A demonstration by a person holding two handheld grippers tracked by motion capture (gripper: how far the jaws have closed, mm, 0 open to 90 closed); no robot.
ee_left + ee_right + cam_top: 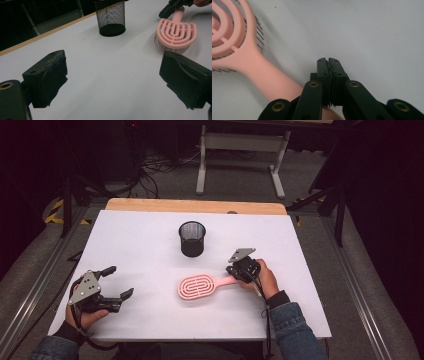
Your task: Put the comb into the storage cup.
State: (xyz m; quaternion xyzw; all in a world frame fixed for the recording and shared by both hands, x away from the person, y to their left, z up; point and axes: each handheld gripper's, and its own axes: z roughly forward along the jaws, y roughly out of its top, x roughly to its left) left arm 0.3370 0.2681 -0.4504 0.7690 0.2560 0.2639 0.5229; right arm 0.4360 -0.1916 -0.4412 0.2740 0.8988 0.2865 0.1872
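Hairbrush point(196, 287) beside right gripper point(235, 269)

Colours here are pretty simple: the bench point(150, 235) is plain white on top with a light wood strip along the far edge. The hairbrush point(196, 287) is pastel pink with a pattern of concentric oval slots, and its bristles are dark. The pen cup point(192, 239) is black wire mesh. Both grippers are black with brass-coloured rivets and grey plates, and the person's sleeves are blue denim.
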